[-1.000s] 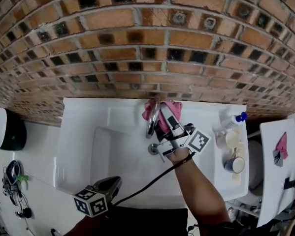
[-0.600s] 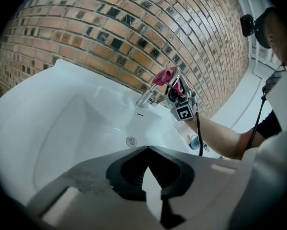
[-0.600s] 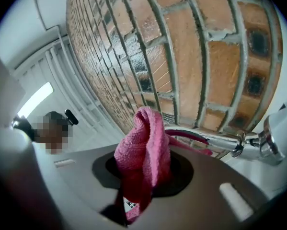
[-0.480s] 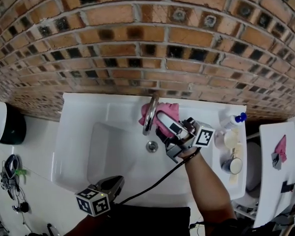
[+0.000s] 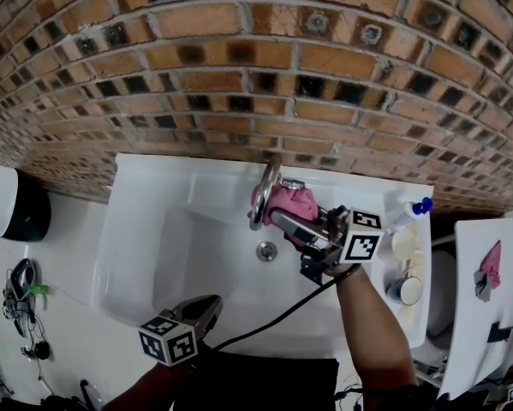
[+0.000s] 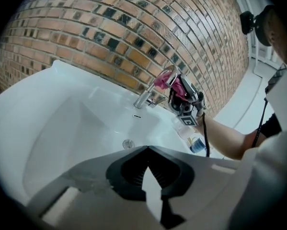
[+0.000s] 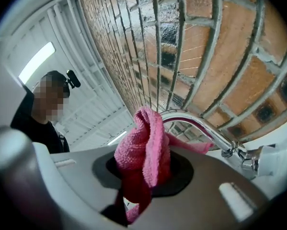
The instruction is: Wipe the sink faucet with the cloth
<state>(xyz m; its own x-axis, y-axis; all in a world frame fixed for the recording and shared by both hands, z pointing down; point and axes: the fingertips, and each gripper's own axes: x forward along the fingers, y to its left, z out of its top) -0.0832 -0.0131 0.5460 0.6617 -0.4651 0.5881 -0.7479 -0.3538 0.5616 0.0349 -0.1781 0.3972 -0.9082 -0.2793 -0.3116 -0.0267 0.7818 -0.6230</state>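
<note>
A chrome faucet (image 5: 262, 193) arches over the white sink (image 5: 153, 229) below the brick wall; it also shows in the right gripper view as a curved faucet spout (image 7: 200, 128) and in the left gripper view as a small faucet (image 6: 145, 97). My right gripper (image 5: 283, 217) is shut on a pink cloth (image 5: 292, 202) and holds it against the right side of the spout. The pink cloth (image 7: 145, 152) bunches out between the jaws. My left gripper (image 5: 206, 308) hangs at the sink's near edge, shut, with nothing in it (image 6: 148, 176).
A spray bottle with a blue cap (image 5: 408, 211), a round soap dish (image 5: 404, 242) and a blue cup (image 5: 401, 289) stand on the sink's right ledge. A black-and-white bin (image 5: 8, 212) is at far left. A drain (image 5: 266, 250) lies under the spout.
My right gripper has drawn the cloth from the wall end of the faucet toward the right and slightly nearer. The left gripper has barely moved.
</note>
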